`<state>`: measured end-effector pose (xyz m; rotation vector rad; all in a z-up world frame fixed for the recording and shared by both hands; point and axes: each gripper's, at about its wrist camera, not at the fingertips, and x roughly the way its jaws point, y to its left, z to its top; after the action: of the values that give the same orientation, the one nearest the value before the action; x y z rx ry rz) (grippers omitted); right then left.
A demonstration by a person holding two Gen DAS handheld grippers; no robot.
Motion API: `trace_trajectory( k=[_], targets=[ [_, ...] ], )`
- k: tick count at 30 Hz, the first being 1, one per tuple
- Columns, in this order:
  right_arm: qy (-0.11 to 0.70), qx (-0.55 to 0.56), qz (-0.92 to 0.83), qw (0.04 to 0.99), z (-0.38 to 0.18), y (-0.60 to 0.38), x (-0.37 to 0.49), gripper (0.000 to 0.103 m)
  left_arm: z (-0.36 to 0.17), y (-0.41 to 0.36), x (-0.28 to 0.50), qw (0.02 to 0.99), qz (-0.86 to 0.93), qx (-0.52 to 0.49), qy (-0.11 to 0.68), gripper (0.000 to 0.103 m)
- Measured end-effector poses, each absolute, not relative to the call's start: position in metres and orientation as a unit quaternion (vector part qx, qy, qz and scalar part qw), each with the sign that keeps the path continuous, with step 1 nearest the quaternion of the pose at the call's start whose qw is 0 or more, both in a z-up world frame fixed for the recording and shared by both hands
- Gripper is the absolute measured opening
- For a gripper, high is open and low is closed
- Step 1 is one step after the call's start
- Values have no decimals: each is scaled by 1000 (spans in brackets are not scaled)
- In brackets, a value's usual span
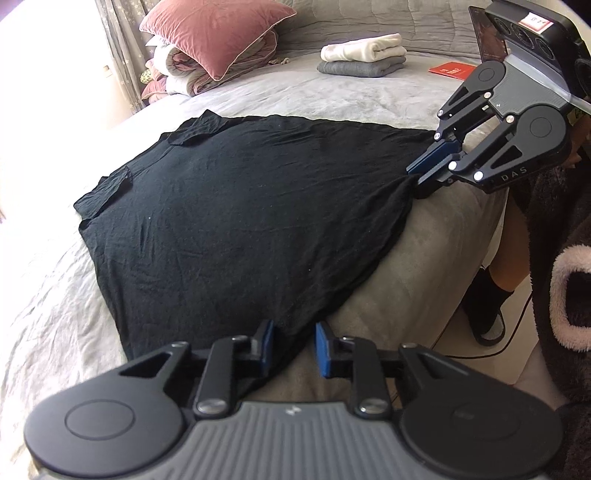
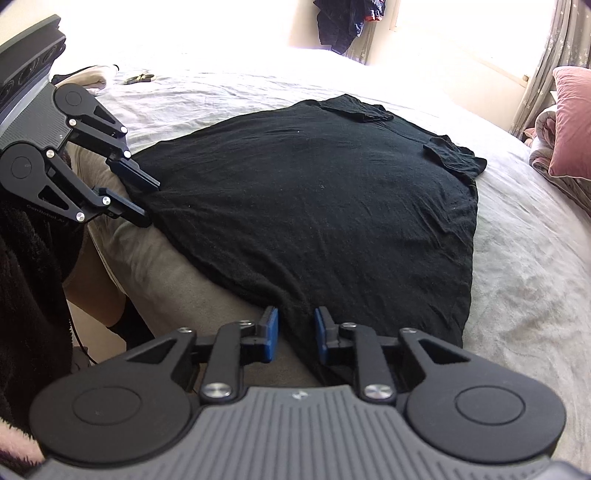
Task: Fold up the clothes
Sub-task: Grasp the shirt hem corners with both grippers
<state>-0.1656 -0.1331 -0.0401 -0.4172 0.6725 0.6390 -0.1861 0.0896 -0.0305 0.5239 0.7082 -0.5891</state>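
A bed (image 1: 258, 92) covered with a grey sheet carries all items. A black shirt (image 1: 236, 206) is spread flat across the middle of the bed, with its hem along the near edge, where the cloth hangs slightly over a beige underlayer, and its two short sleeves folded inward toward the far side. In the right wrist view the same shirt (image 2: 314, 206) is seen with the sleeves at the upper right. A rolled duvet topped by a pink pillow (image 1: 214, 33) is placed at the far corner of the bed beside the curtain. A stack of folded clothes (image 1: 362, 55), white on grey, is located near the far edge, well apart from the shirt, and a red booklet (image 1: 451, 70) lies just beside that stack. The left gripper (image 1: 293, 343) is positioned at one near corner of the hem; the blue pads stand a narrow gap apart with black cloth running between them, but it cannot be told whether the cloth is pressed. The right gripper (image 2: 295, 334) is positioned at the other near corner of the hem, with cloth likewise between its narrowly spaced pads. In the left wrist view the right gripper (image 1: 419, 177) is seen with its fingers drawn close together on the bunched hem corner. A person's leg in a dark sock is visible beside the bed edge.
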Motion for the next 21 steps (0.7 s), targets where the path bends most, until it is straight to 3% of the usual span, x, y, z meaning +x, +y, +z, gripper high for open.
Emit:
trace_trajectory(
  k=[5, 21],
  targets=[
    [328, -182, 308, 874, -36, -137, -154, 8, -21, 95, -175, 856, -301, 238, 346, 4],
    [312, -161, 314, 882, -14, -131, -71, 7, -7, 103, -74, 861, -305, 206, 350, 3]
  ],
)
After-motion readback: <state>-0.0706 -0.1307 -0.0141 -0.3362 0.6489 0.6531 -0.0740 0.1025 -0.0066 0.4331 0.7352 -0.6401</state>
